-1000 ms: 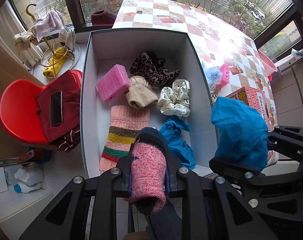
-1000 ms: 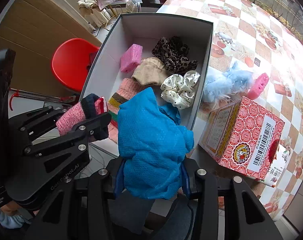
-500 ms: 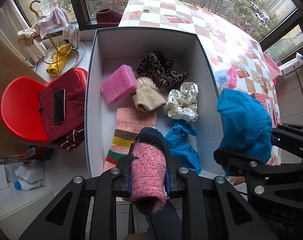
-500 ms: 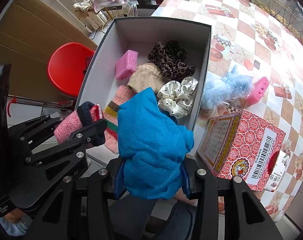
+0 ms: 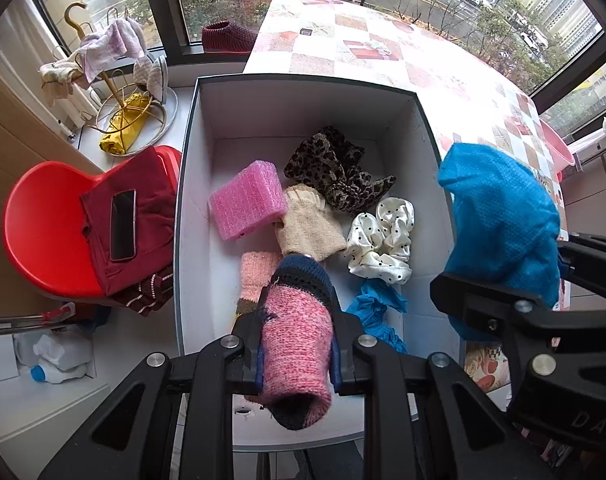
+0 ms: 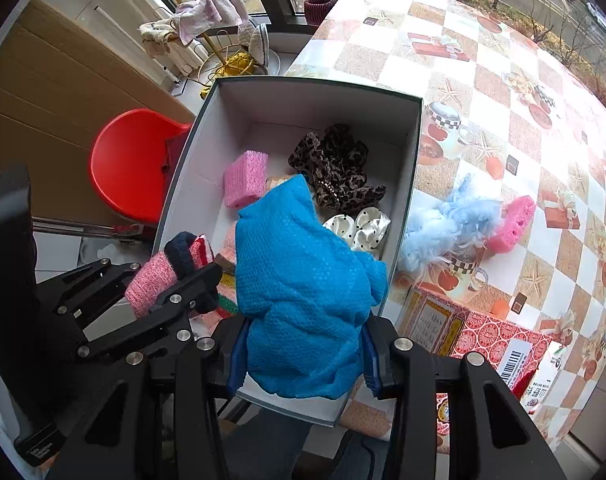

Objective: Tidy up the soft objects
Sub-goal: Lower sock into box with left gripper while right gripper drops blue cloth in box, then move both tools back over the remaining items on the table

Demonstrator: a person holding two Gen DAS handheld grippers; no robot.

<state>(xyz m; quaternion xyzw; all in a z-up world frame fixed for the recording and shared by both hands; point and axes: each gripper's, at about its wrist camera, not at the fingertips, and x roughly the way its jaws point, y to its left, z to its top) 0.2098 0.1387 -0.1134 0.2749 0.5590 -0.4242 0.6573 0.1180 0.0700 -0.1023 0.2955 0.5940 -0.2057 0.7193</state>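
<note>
Your left gripper [image 5: 295,354] pinches the pink knit sock [image 5: 293,340] above the white box [image 5: 303,124]; your right gripper [image 6: 305,354] clamps the blue mesh cloth [image 6: 303,288] over its near edge.

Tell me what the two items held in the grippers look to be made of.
Pink sock: knitted yarn, probably wool or acrylic; visible stitches, fuzzy matte surface, dark blue toe.
Blue cloth: thin synthetic fabric, possibly mesh; fine dotted texture, slight sheen, crumpled.

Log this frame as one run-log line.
left tongs: shut on pink knit sock | right tongs: shut on blue mesh cloth | both over white box | nothing released yet
</note>
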